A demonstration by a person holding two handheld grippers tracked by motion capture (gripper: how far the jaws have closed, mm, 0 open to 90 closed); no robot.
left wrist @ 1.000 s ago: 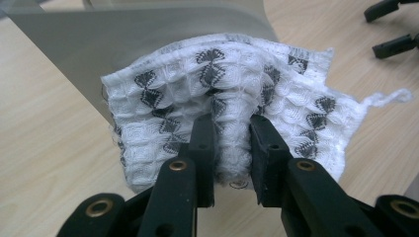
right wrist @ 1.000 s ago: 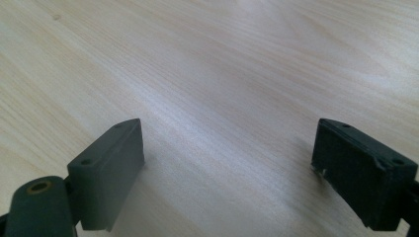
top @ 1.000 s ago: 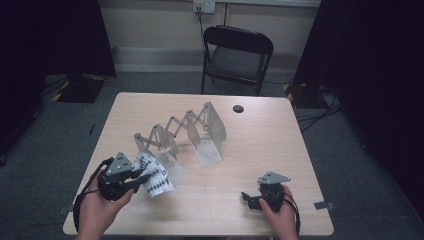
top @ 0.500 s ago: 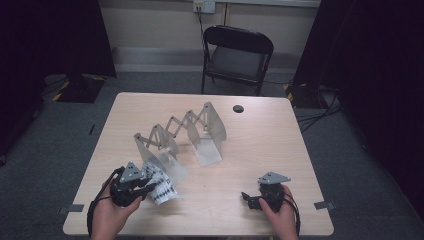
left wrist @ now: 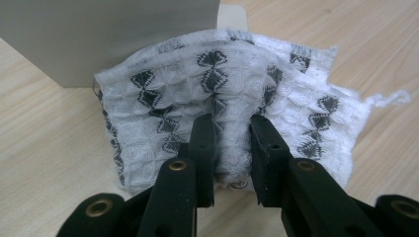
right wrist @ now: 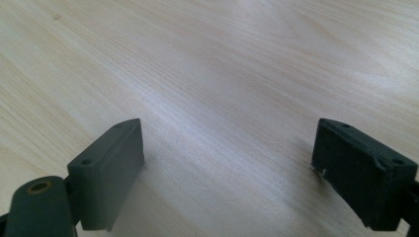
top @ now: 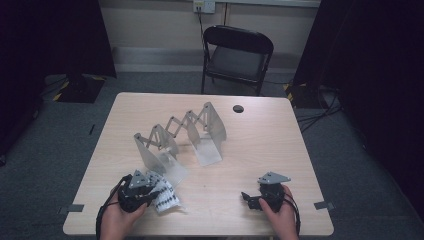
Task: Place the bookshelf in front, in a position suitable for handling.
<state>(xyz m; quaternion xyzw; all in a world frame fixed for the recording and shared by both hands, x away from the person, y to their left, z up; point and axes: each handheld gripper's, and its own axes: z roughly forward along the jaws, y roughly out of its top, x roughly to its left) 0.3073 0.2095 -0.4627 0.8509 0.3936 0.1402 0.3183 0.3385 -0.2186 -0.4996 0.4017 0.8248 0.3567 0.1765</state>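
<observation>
High view, tabletop [top: 260, 145]: a pale wooden surface with a dark folding chair [top: 237, 55] behind its far edge.
High view, rack [top: 180, 137]: a grey metal accordion rack stands near the middle, running from near left to far right, its panels upright.
High view, small disc [top: 238, 108]: a dark round spot lies on the wood, just right of the rack's far end.
High view, left gripper [top: 142, 192]: held in the person's left hand at the near left edge, low over the wood, with the cloth at its front end.
High view, cloth [top: 165, 196]: a white piece with dark figures, lying on the wood just in front of the rack's nearest panel.
High view, right gripper [top: 248, 198]: held in the right hand at the near right, well apart from the cloth and the rack, pointing left.
Left gripper view, fingers [left wrist: 203, 148]: both black fingers are clamped on a raised fold in the middle of the cloth [left wrist: 232, 108], which bunches up between them.
Left gripper view, cloth's place: its far edge lies against the foot of a grey panel [left wrist: 108, 34]; the rest spreads on the wood.
Right gripper view, fingers [right wrist: 111, 170]: set wide apart, nothing between them, bare wood [right wrist: 222, 74] ahead.
</observation>
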